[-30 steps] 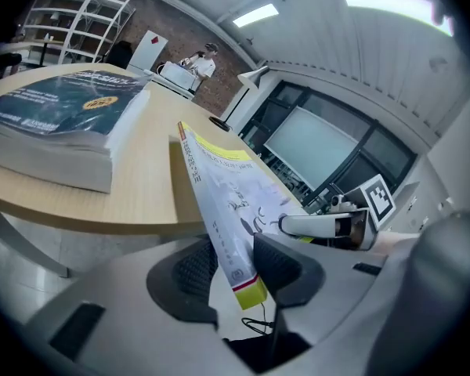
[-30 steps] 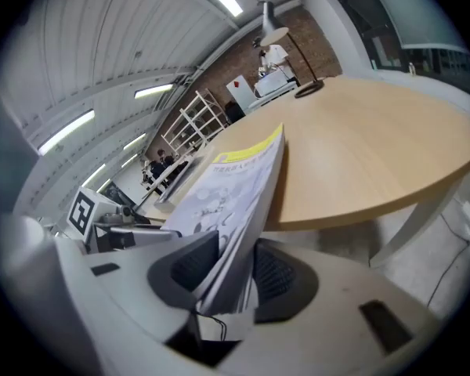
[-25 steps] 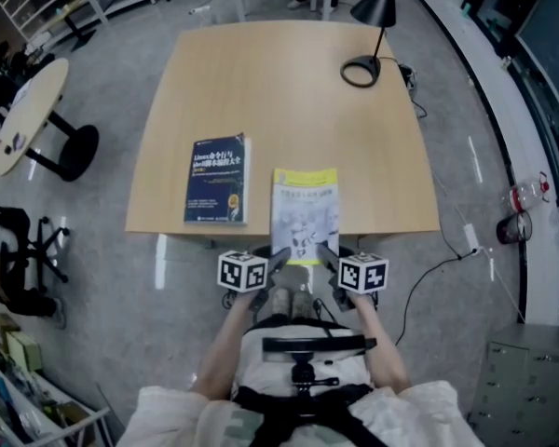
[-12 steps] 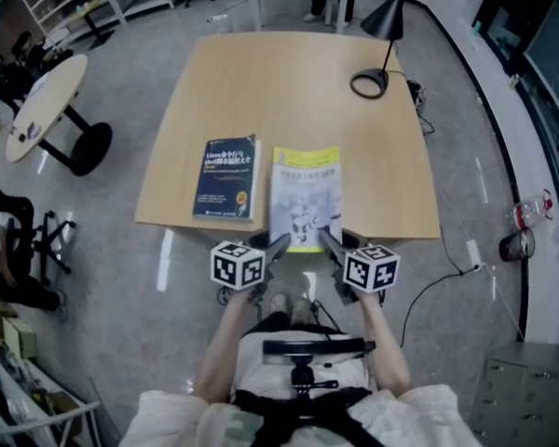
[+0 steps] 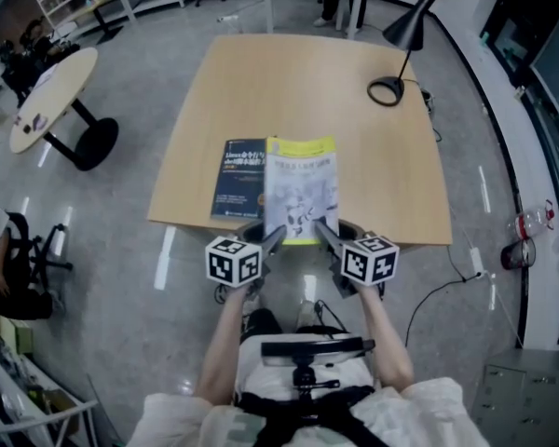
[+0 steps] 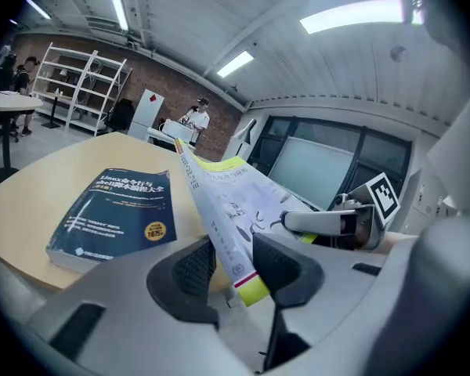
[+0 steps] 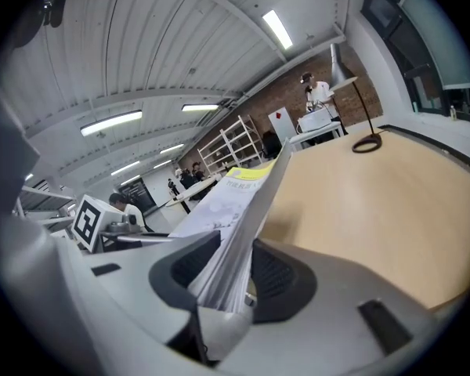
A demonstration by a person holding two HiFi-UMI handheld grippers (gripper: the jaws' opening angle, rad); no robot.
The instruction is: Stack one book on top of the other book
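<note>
Look first toward eight o'clock from the middle of the bench: find the blue book lying flat near the front edge, with nothing on it. Just at its three o'clock, toward six o'clock from the bench middle, see the yellow-and-white book held tilted above the wood, overlapping the blue cover's right edge in the head view. Note the left claw pinching that book's near left corner, pressed onto cover and pages. Note the right claw at three o'clock of it, clamped on the near right corner the same way. Judge the held book a thin, limp paperback: light, glossy, probably slippery, and prone to sag or fan open between the two grips. Keep hold at both near corners, deep enough to trap the whole page block, and carry it level. Expect the blue one to be thicker and stiffer, so a steady base. Farther off, at two o'clock on the bench, spot a black desk lamp.
</note>
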